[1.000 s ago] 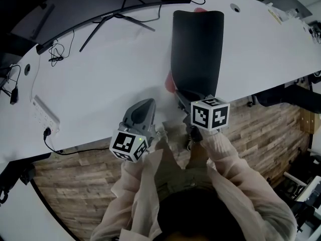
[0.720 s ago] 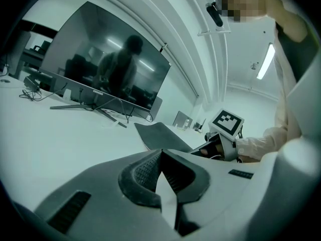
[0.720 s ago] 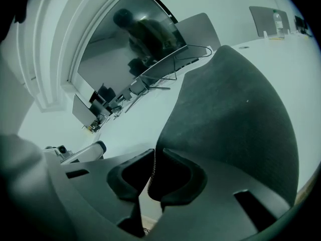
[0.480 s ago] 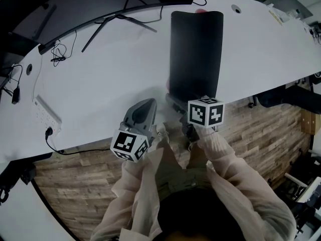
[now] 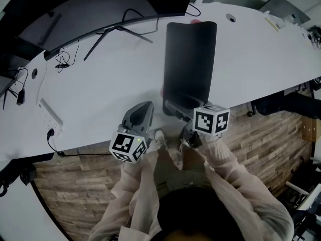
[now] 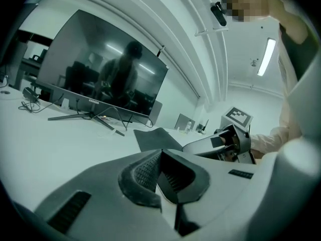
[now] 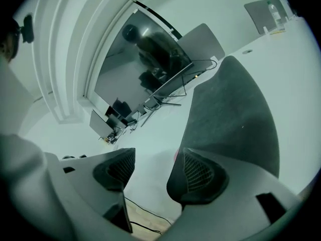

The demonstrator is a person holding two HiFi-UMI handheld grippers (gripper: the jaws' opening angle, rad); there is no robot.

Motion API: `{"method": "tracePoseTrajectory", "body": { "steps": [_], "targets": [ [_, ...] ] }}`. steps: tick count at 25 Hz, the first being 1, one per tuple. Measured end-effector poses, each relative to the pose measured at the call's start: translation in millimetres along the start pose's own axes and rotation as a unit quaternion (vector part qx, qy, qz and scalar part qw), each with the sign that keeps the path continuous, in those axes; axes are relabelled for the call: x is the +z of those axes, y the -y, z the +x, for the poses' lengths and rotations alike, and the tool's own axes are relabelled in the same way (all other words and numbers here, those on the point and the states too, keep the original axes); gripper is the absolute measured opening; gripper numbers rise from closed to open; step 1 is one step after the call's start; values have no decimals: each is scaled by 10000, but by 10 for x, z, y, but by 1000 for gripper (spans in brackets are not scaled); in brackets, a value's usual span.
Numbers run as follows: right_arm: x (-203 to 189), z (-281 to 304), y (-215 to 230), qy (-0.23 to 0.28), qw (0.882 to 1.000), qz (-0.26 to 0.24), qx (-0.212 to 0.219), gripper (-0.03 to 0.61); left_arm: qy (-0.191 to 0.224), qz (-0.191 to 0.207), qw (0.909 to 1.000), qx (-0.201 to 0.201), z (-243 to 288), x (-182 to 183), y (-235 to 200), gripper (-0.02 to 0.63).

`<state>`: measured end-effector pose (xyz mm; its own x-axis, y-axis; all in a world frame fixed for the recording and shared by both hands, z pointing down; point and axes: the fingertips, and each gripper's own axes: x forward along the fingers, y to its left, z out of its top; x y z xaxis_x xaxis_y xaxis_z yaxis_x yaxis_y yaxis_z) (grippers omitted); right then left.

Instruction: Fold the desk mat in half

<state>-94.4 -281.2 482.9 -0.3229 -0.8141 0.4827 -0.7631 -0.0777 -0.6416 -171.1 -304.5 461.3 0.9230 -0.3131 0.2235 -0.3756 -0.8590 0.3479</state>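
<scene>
The dark desk mat point(image 5: 189, 59) lies doubled over on the white desk point(image 5: 100, 79), a sliver of its pink underside showing at the far end point(image 5: 195, 20). My right gripper point(image 5: 175, 108) sits at the mat's near edge with its jaws opening. In the right gripper view nothing lies between its fingers point(image 7: 155, 159), and the mat point(image 7: 230, 114) stretches away past the right-hand jaw. My left gripper point(image 5: 139, 117) rests on the desk left of the mat. Its pads meet with nothing held point(image 6: 159, 157). The mat point(image 6: 155, 138) is also in the left gripper view.
A wide monitor point(image 5: 100, 4) on a splayed stand point(image 5: 115, 31) runs along the far left of the desk. Loose cables point(image 5: 60, 59) and a power strip point(image 5: 47, 114) lie at the left. The desk's front edge is just below both grippers, above a wooden floor.
The right gripper's jaws have spread and let go of the mat's near edge. The mat has settled flat, with less pink showing at its left side. The left gripper has barely moved.
</scene>
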Motion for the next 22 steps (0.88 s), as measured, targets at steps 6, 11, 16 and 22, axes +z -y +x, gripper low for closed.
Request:
{"method": "tracePoseTrajectory", "body": {
  "steps": [6,11,16,22],
  "targets": [
    [278,-437,32,219,9993,-234,192,311,94,42,9998,169,131,172,284,26],
    [661,-761,121,611,9950,-782,117,308,160,201,9994,221,297,360,489,26],
    [991,-1078,206,1047,9871,-1212,-71,270,251,419,9986,200,417,597,691,26],
    [1368,-1510,324,1669,9698,-1744,-347,120,437,674,9966,187,558,867,880,26]
  ]
}}
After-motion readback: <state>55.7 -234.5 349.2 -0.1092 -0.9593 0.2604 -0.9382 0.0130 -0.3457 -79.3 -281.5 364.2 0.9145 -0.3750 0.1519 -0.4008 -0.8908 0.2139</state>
